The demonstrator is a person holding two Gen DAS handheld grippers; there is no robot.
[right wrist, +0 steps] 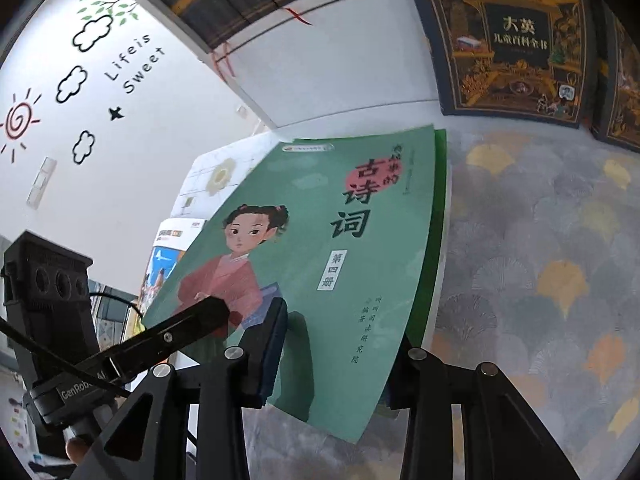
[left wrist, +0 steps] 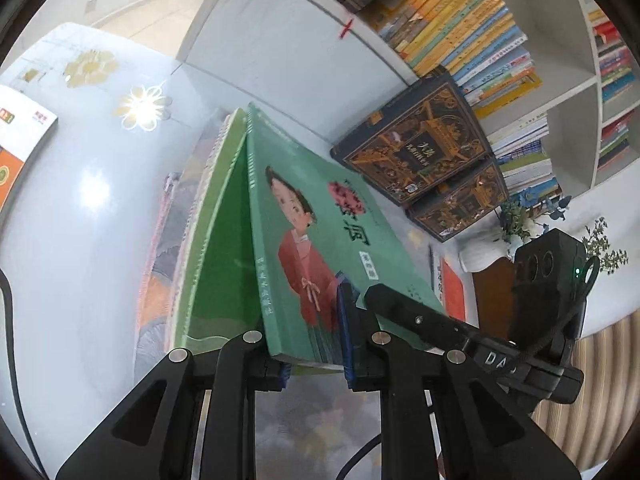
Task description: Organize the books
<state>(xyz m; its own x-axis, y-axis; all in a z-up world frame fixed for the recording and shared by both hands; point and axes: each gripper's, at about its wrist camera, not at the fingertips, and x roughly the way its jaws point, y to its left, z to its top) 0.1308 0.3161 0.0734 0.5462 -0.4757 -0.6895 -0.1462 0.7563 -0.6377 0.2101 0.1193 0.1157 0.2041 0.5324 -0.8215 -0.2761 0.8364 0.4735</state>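
Observation:
A green book [left wrist: 312, 208] [right wrist: 320, 208], its cover showing a girl in a red robe, is lifted at an angle over the patterned mat [right wrist: 540, 260]. My left gripper [left wrist: 316, 360] is shut on its near edge, blue pads on either side of it. Under the raised cover lies another green surface [left wrist: 224, 240]; I cannot tell whether it is a page or a second book. My right gripper [right wrist: 340, 360] has the same book between its jaws: the left pad [right wrist: 272, 344] lies over the cover, the other finger is hidden beneath, and the jaws stand apart. Each gripper's finger [left wrist: 384, 298] [right wrist: 208, 312] shows in the other's view.
Two dark ornate encyclopedias [left wrist: 416, 148] [right wrist: 516, 36] lean against a white bookshelf [left wrist: 280, 40] packed with colourful books [left wrist: 460, 20]. A white book [left wrist: 24, 136] lies at the table's left. A vase with plants [left wrist: 488, 256] and a red book [left wrist: 452, 288] sit to the right.

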